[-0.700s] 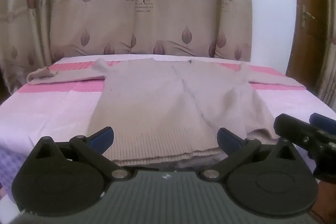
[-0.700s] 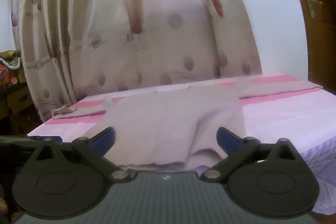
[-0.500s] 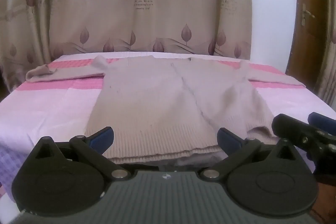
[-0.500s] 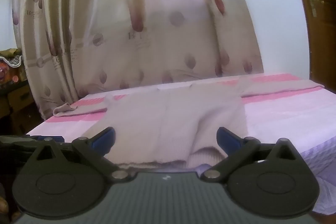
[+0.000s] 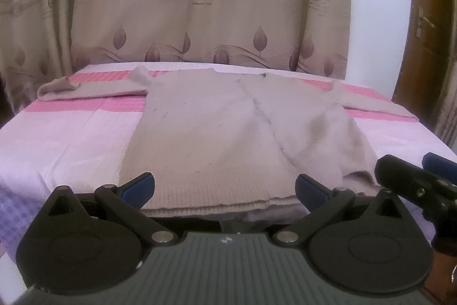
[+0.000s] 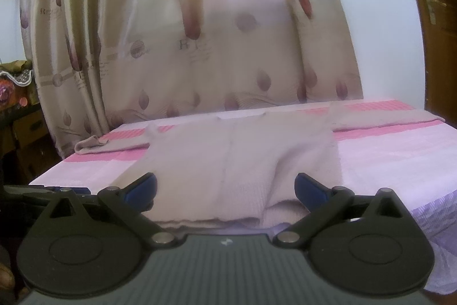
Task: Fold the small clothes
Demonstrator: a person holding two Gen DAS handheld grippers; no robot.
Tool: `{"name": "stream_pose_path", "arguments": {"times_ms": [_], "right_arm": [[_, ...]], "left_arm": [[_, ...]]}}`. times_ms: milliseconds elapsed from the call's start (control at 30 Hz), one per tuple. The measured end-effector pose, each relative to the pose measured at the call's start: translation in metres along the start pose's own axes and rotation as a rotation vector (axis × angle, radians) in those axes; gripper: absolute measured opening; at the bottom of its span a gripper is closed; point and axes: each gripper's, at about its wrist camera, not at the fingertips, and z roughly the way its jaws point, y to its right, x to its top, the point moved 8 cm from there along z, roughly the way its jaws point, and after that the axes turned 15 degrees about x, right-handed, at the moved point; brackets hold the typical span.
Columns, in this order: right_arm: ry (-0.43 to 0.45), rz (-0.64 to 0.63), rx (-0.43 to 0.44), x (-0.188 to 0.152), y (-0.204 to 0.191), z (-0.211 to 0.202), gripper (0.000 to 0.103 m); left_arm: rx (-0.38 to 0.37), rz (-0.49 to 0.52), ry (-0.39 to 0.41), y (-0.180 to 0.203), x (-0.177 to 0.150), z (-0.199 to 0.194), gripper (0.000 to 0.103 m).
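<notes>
A beige sweater (image 5: 217,133) lies flat on the bed (image 5: 62,139), front up, with both sleeves stretched out sideways over the pink stripe near the far edge. Its ribbed hem reaches the near edge of the bed, and the near right corner is bunched into a soft fold. A leaf-print curtain (image 5: 200,19) hangs behind the bed, and a brown door (image 5: 422,27) stands to the right.

The left gripper (image 5: 225,186) hovers just in front of the hem with its 2 blue-tipped fingers spread wide apart and nothing between them. The right gripper (image 6: 225,186) is also spread wide and empty, held low before the hem near the bunched corner; in the left view it (image 5: 417,182) shows at the right edge, just beside that corner.

Compared with a moment ago, little differs. The sweater has not shifted and no fold has been made. In the left view the sweater now sits slightly higher and the right gripper pokes in a touch further. Neither gripper touches the cloth.
</notes>
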Motion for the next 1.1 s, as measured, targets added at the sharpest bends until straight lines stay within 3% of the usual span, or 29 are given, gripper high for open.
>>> {"name": "stream_pose_path", "arguments": {"times_ms": [367, 633, 767, 1100], "right_arm": [[-0.014, -0.006, 0.008, 0.003, -0.01, 0.007, 0.103], [-0.05, -0.106, 0.004, 0.005, -0.017, 0.013, 0.103], [-0.014, -0.097, 0.031, 0.01, -0.022, 0.014, 0.103], [-0.009, -0.135, 0.105, 0.034, -0.031, 0.039, 0.103]], "left_arm": [[-0.002, -0.03, -0.017, -0.009, -0.006, 0.004, 0.103], [0.006, -0.065, -0.046, -0.02, -0.007, 0.01, 0.103], [0.016, -0.065, -0.055, -0.023, -0.008, 0.013, 0.103], [0.12, -0.059, -0.042, -0.054, 0.012, 0.042, 0.103]]}}
